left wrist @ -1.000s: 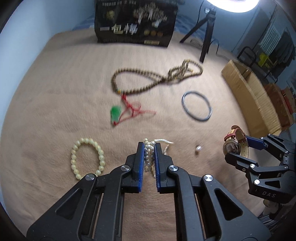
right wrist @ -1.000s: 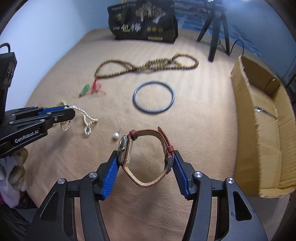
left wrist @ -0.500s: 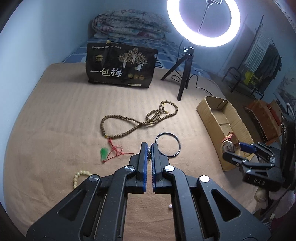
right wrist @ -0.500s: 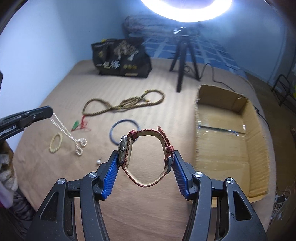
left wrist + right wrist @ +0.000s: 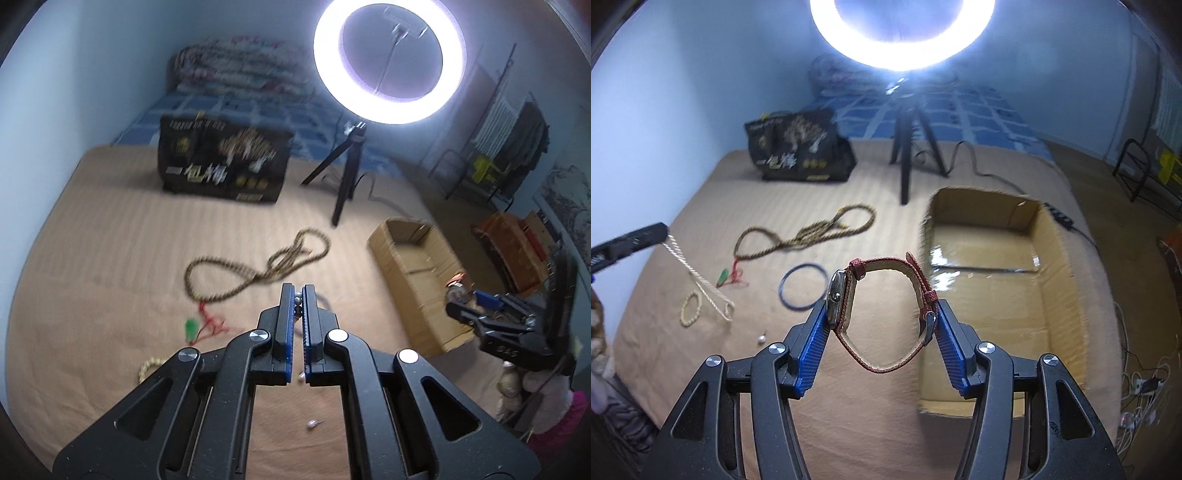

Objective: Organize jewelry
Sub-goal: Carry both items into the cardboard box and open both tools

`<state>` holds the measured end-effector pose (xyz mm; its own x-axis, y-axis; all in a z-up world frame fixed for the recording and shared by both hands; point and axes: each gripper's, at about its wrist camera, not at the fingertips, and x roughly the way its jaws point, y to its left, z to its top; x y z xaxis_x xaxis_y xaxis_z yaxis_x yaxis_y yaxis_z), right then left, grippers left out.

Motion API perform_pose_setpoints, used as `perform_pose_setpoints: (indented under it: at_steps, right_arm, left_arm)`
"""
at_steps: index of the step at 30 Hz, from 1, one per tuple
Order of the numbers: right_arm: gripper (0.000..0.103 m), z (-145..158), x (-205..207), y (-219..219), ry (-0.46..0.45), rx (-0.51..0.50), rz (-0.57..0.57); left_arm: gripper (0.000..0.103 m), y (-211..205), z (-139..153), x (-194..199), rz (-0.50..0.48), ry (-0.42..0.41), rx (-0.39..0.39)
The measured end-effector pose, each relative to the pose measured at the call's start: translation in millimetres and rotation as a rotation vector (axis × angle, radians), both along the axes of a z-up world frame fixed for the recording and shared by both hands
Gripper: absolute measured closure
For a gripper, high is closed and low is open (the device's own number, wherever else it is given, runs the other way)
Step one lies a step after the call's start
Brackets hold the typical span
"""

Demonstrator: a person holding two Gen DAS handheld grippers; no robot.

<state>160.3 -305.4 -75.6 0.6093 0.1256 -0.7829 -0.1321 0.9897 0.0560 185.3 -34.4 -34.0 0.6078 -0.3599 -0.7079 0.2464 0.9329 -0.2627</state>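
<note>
My left gripper (image 5: 297, 295) is shut on a pearl necklace (image 5: 297, 301), raised well above the tan bedspread; in the right wrist view the necklace (image 5: 698, 275) hangs from its tip. My right gripper (image 5: 882, 314) is shut on a red-strapped watch (image 5: 886, 291), held beside the open cardboard box (image 5: 1052, 258); it also shows in the left wrist view (image 5: 458, 291). On the bedspread lie a brown bead strand (image 5: 805, 234), a dark bangle (image 5: 802, 285), a green pendant on red cord (image 5: 726, 277), a pale bead bracelet (image 5: 690, 309) and a loose pearl (image 5: 761, 339).
A black printed bag (image 5: 798, 151) and a ring light on a tripod (image 5: 905, 155) stand at the back of the bed. A cable (image 5: 1060, 218) runs behind the box. The bed's right edge lies just past the box.
Both grippers have risen high above the bedspread with their loads. The pearl necklace has lifted off the surface. The right gripper with the watch has moved toward the box.
</note>
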Motion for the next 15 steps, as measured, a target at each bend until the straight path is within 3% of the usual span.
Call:
perform_pose_setpoints:
  at_steps: [8, 15]
  right_arm:
    - [0.048, 14.6, -3.3, -48.7, -0.031, -0.020, -0.113]
    - [0.048, 17.7, -4.5, -89.3, -0.037, -0.021, -0.211]
  left_arm:
    - [0.102, -36.1, 54.5, 16.2, -0.077, -0.083, -0.037]
    - [0.102, -95.2, 88.8, 30.3, -0.169, -0.152, -0.059]
